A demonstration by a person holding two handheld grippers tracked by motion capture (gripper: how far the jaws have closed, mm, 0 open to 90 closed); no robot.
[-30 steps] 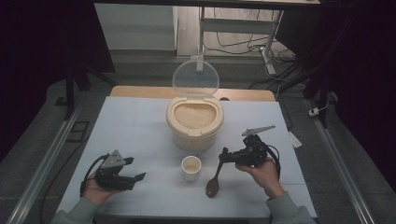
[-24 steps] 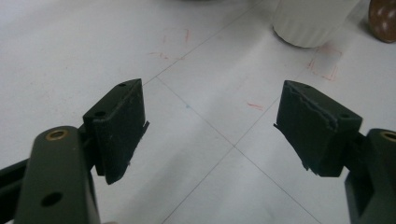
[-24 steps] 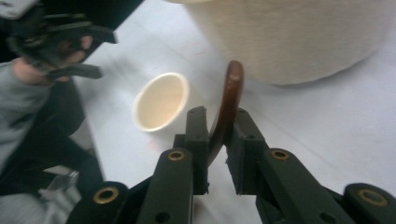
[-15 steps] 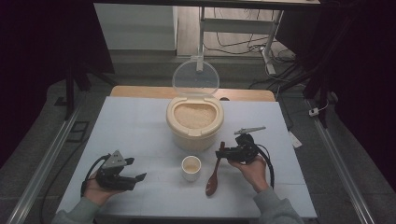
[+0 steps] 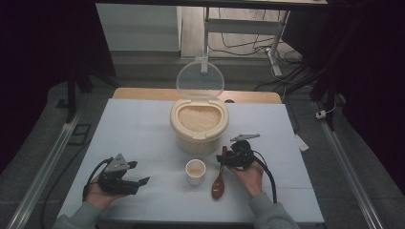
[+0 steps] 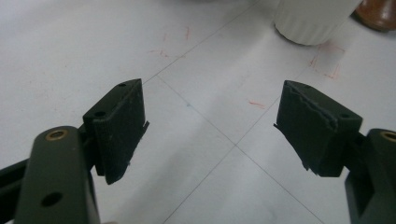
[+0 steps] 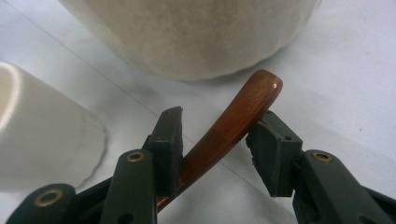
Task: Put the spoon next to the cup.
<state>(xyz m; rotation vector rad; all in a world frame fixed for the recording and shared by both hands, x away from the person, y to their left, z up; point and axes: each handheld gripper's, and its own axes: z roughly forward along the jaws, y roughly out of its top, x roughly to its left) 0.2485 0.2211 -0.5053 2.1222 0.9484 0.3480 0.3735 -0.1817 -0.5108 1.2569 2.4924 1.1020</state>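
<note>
The counter is a pale, bluish-white sheet set on a wooden top whose far edge shows behind it. Up close its surface carries thin dark seam lines and a few small red scuffs. The floor around it is grey, metal rails run along both sides, and past the far edge stands a metal frame with loose cables trailing on the floor; the rest of the room is dark.

Near the middle of the counter stands a cream rice container, its clear round lid tipped up behind it, pale grains filling it. In front of it sits a small white cup.

Just right of the cup lies a brown wooden spoon, bowl toward the person, handle pointing at the container. The right gripper is low at the handle: its fingers have just been opening, and the handle passes loosely between them, leaning against the left one, with the right one just beside it.

The left gripper rests in the person's hand at the near left, well apart from the cup, fingers spread wide over bare counter.
</note>
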